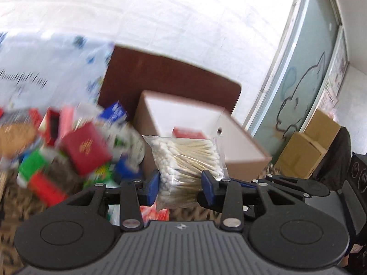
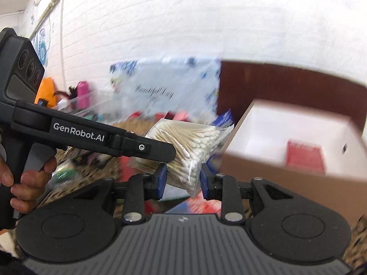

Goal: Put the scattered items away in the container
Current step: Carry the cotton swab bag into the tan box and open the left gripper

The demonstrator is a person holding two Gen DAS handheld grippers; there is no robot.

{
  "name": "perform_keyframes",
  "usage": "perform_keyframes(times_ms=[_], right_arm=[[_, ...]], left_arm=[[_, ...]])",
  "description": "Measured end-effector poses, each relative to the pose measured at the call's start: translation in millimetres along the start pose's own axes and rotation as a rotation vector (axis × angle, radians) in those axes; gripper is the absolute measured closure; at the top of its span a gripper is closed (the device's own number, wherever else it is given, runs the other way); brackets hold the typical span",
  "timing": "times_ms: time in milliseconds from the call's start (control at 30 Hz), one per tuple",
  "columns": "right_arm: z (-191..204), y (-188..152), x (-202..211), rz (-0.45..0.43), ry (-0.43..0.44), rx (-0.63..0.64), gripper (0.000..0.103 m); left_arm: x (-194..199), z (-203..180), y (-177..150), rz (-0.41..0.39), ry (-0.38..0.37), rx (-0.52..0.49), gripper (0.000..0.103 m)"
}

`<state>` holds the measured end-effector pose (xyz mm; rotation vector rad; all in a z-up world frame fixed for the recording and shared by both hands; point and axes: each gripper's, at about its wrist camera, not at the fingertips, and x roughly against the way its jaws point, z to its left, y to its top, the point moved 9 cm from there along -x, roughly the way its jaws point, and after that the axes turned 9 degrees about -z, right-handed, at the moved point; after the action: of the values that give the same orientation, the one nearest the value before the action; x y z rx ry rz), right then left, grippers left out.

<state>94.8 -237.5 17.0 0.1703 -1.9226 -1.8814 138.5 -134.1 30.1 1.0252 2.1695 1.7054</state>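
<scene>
Sharing one floppy bag of cotton swabs point(image 1: 183, 160), left gripper point(image 1: 181, 183) and right gripper point(image 2: 182, 181) both pinch it, steadying it toward the box point(image 1: 243, 153) ahead.

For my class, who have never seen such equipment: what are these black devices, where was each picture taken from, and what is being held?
They are hand-held grippers, one in each of a person's hands, each with a camera looking along its jaws. The left picture comes from the left gripper, the right from the right gripper. The left one grips a clear bag of cotton swabs; the same bag sits between the right one's jaws, though whether they pinch it is unclear. Just beyond is an open cardboard box holding a red item. Blurred small packets lie scattered to the left on a patterned surface.
</scene>
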Motion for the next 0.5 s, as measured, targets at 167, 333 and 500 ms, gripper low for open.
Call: perform_keyframes(times_ms=[167, 333, 500], right_arm=[[-42.3, 31.5, -17.5, -0.038, -0.062, 0.013, 0.074], [-89.7, 45.2, -48.5, 0.008, -0.104, -0.022, 0.074], [-126.0, 36.0, -84.2, 0.101, -0.123, -0.039, 0.073]], left_arm=[[-47.0, -12.1, 31.6, -0.023, -0.032, -0.004, 0.061], [-101.2, -16.1, 42.7, 0.008, -0.034, -0.02, 0.061], [-149.2, -7.6, 37.6, 0.081, -0.008, 0.004, 0.061]])
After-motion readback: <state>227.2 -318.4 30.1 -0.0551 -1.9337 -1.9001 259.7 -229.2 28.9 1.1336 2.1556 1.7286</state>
